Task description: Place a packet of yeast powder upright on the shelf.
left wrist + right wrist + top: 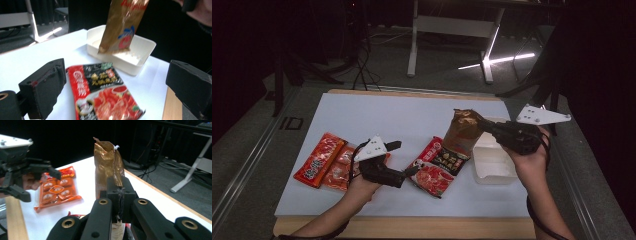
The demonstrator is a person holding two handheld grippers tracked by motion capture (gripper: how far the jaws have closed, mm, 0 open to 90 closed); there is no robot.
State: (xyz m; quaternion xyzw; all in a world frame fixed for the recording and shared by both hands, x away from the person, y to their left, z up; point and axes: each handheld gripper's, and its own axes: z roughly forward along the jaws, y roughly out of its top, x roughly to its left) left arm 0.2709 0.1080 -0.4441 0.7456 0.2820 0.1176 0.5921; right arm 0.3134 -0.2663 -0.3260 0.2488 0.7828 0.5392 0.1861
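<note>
Your right gripper [482, 125] is clamped tight on the top of the gold-brown pouch [460, 132], which hangs upright w/ its bottom just above the near rim of the white tray [492, 165] at the table's right side. Your left gripper [412, 170] has jaws spread wide, nothing btwn them, low over the table [377, 112] and pointing at the red-and-black packet [436, 166] lying flat beside the tray. Two orange packets [328, 161] lie to its left.

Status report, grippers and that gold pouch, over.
Right gripper shut on gold pouch, held above white tray. Left gripper open over red packet. Nothing in the way.
</note>
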